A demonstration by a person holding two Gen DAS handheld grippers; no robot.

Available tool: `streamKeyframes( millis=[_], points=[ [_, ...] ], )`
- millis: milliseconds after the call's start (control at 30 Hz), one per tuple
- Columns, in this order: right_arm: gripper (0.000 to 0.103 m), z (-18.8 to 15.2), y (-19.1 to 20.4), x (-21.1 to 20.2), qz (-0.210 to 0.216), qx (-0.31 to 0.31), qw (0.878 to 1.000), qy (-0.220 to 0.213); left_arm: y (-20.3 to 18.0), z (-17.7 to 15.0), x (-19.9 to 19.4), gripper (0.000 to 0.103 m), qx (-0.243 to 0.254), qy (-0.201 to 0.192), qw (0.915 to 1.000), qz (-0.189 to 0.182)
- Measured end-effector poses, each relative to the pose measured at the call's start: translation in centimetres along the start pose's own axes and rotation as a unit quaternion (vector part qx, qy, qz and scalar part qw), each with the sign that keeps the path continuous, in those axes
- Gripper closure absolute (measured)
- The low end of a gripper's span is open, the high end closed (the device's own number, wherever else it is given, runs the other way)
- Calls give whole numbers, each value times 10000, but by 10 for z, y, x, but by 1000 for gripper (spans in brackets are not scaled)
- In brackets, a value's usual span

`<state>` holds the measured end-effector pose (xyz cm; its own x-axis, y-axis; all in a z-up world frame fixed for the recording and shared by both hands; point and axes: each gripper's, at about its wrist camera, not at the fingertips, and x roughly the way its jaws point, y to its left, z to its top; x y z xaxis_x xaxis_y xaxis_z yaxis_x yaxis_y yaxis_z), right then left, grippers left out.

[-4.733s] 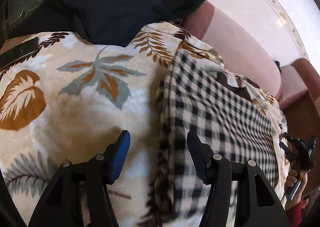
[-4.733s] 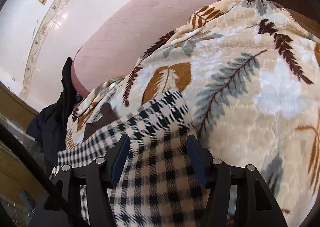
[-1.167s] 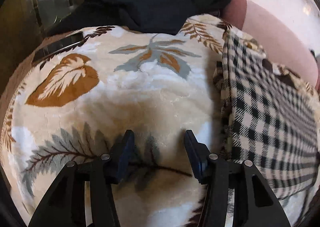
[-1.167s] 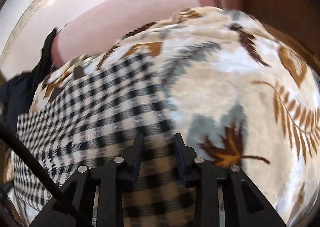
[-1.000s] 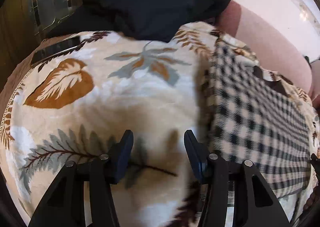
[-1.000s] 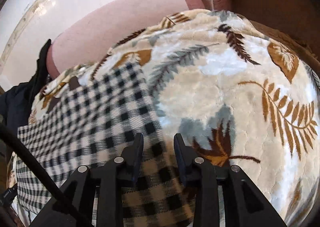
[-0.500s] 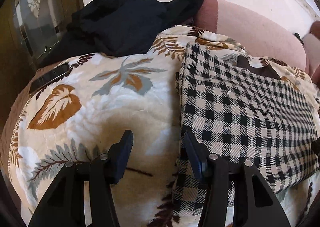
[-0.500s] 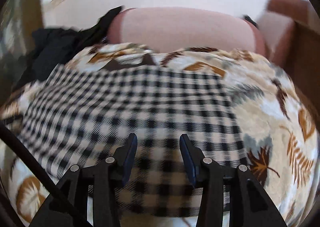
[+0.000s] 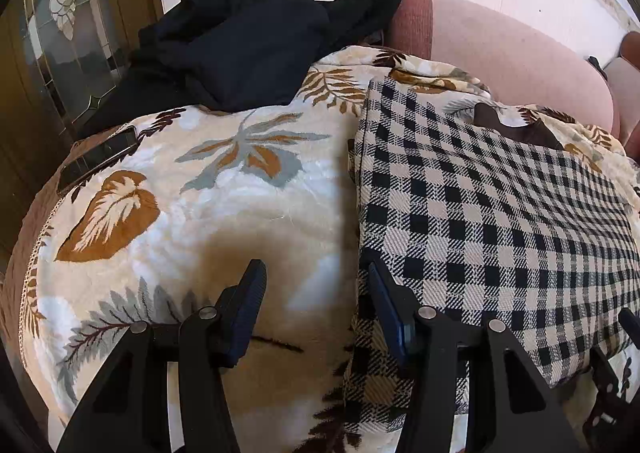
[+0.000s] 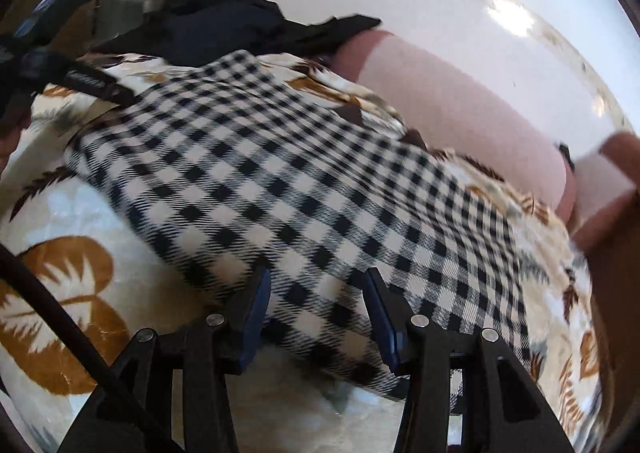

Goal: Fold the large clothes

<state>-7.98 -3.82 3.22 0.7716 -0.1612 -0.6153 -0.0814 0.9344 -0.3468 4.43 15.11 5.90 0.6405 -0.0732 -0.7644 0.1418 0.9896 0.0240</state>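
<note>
Woven checked garment (image 9: 500,221) on plush blanket (image 9: 240,213)

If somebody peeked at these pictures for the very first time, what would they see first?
Probably the black-and-white checked cloth, folded flat on the leafy blanket that covers the pink sofa. Next, the dark heap of black clothes piled at the blanket's far end, behind the checked cloth. Up close, the left gripper and right gripper both hang open over the cloth's near edges.
</note>
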Motion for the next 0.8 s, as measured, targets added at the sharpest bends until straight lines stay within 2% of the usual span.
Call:
streamKeyframes(
  millis=[267, 500, 667, 800],
  points=[
    [49, -2, 27, -9, 144, -364, 9992, -125, -2, 0, 3, 51, 21, 36, 10000, 14],
    [47, -8, 63, -16, 155, -1031, 9942, -276, -3, -1, 7, 51, 58, 73, 9999, 38],
    [46, -14, 84, -19, 14, -1478, 9882, -399, -3, 0, 9, 51, 24, 108, 9999, 24],
    [46, -18, 101, -20, -282, -1779, 9823, -509, -3, 6, 12, 50, -60, 167, 9998, -61]
  ],
)
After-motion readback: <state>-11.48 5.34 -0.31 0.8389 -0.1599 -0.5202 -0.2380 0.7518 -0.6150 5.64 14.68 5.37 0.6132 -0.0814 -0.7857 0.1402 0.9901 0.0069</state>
